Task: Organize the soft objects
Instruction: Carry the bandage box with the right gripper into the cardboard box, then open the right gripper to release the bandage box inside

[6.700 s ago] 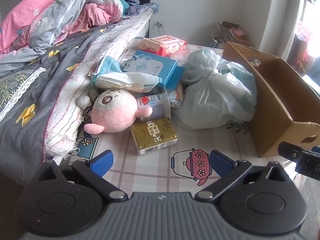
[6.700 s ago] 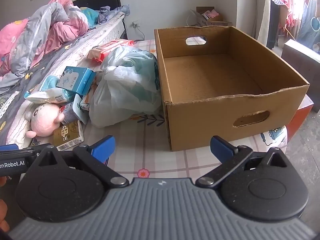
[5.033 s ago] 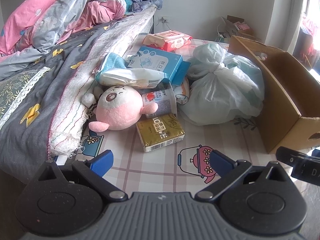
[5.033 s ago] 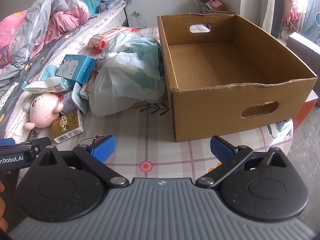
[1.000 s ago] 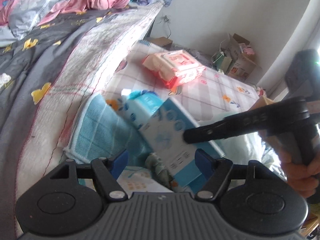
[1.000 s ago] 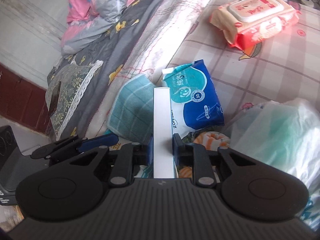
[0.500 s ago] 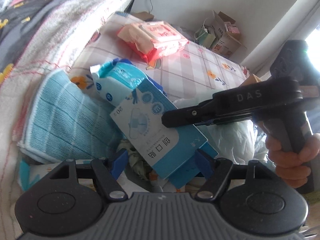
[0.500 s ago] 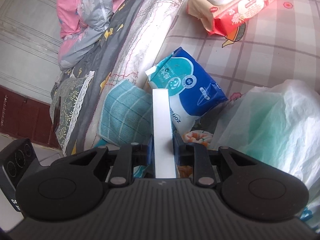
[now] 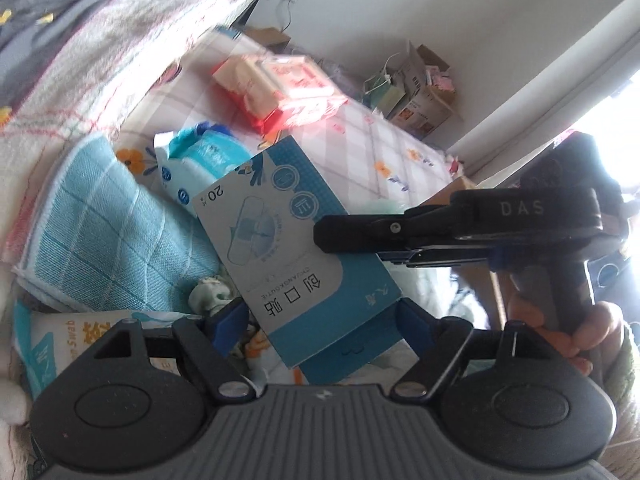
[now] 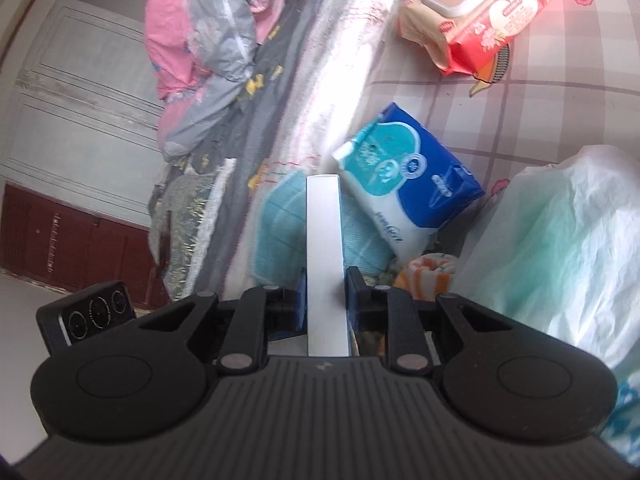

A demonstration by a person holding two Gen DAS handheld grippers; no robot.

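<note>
My right gripper is shut on a flat blue and white box, seen edge-on in the right wrist view, and holds it lifted above the pile. In the left wrist view the right gripper clamps the box from the right. My left gripper is open, its blue fingers on either side of the box's near end. Under the box lie a folded teal towel and a blue tissue pack. A white plastic bag sits to the right.
A red wet-wipes pack lies further back on the checked tablecloth. The bed with grey and pink bedding borders the left. A cotton swab pack lies near left. A small orange striped cloth sits beside the bag.
The right gripper has raised the box further off the pile and drawn it nearer the left gripper. More of the tissue pack and towel shows beneath.
</note>
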